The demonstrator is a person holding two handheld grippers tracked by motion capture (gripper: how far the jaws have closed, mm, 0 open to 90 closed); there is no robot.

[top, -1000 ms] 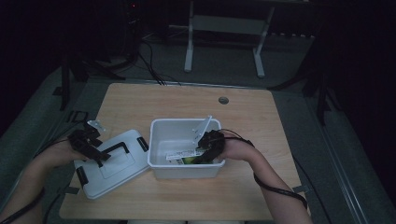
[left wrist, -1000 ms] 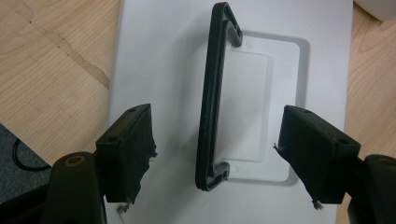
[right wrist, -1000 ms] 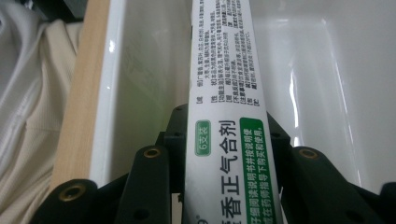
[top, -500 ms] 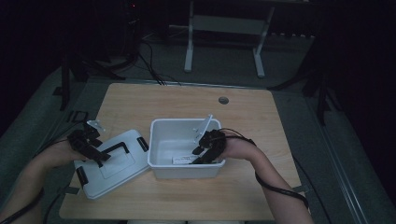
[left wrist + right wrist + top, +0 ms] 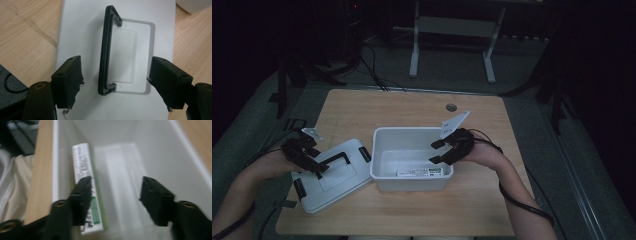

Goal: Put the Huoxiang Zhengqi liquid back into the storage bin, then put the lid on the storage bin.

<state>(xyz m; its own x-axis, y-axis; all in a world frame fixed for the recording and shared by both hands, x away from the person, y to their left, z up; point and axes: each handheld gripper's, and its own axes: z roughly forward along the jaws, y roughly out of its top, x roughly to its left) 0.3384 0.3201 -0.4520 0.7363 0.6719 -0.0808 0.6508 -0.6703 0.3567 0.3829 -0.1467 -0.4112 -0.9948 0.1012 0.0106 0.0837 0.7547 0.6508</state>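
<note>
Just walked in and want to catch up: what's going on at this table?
A person works at a wooden table with a gripper in each hand. The left gripper hangs open over the white lid, its jaws either side of the black handle. The right gripper is open above the white bin, where a small box lies along the near wall.

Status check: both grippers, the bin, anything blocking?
Left gripper open over lid handle. Right gripper open, empty, above white bin. Flat box lies inside along the near wall. Nothing blocking.
</note>
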